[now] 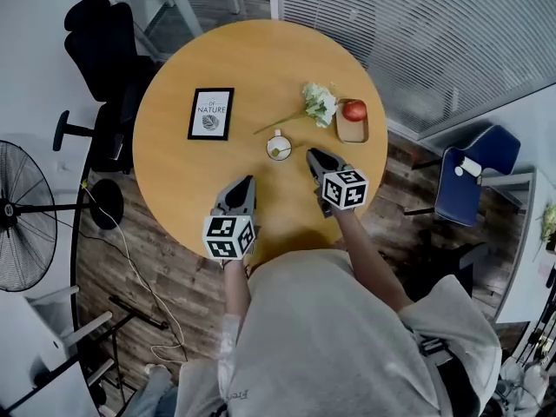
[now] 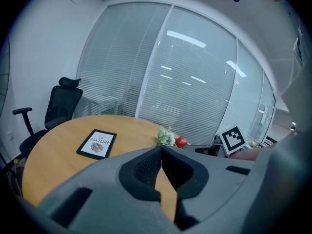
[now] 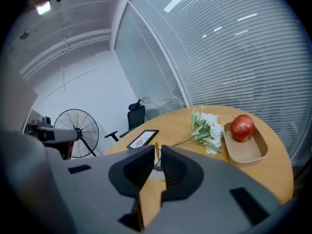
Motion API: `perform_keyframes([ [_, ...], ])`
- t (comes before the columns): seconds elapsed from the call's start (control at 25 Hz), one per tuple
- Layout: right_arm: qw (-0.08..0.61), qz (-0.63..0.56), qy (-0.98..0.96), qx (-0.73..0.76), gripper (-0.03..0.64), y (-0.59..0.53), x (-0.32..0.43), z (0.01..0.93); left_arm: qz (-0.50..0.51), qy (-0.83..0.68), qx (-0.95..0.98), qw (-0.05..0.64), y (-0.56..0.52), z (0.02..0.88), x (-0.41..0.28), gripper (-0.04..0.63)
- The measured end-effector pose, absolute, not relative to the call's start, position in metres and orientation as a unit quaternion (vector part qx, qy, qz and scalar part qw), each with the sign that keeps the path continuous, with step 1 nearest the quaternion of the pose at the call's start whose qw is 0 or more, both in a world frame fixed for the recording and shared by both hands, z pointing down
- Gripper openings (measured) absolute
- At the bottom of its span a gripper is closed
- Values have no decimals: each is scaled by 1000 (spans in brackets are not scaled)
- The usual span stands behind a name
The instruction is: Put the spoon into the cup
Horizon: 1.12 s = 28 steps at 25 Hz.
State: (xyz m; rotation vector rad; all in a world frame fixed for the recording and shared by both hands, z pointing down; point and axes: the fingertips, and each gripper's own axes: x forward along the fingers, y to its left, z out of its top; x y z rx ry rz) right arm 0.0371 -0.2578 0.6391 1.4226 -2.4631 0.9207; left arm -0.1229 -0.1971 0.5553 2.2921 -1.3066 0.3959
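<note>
A white cup [image 1: 279, 147] stands near the middle of the round wooden table [image 1: 182, 181]. The thin golden spoon [image 1: 279, 151] rests inside it. In the right gripper view the spoon's handle [image 3: 156, 152] rises just beyond the jaw tips, and a sliver of the cup [image 3: 157, 172] shows through the gap. My right gripper [image 1: 311, 155] [image 3: 157, 149] sits just right of the cup, a short way off. Its jaws stand a narrow gap apart and hold nothing. My left gripper [image 1: 246, 183] [image 2: 161, 148] hovers nearer the table's front edge, tips touching, empty.
A framed "Nature" print [image 1: 211, 113] lies at the left. White flowers [image 1: 320, 103] and a red apple [image 1: 354, 109] in a wooden tray [image 1: 352, 132] lie behind the cup. A black office chair [image 1: 109, 42], a fan [image 1: 13, 215] and a blue chair [image 1: 478, 168] surround the table.
</note>
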Motion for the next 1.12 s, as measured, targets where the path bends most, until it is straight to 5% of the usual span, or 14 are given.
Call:
perform_keyframes([
  [1.12,80,276,-851,439,35,-160,58,601,144,-470,833,254,-136,562,-68,9],
])
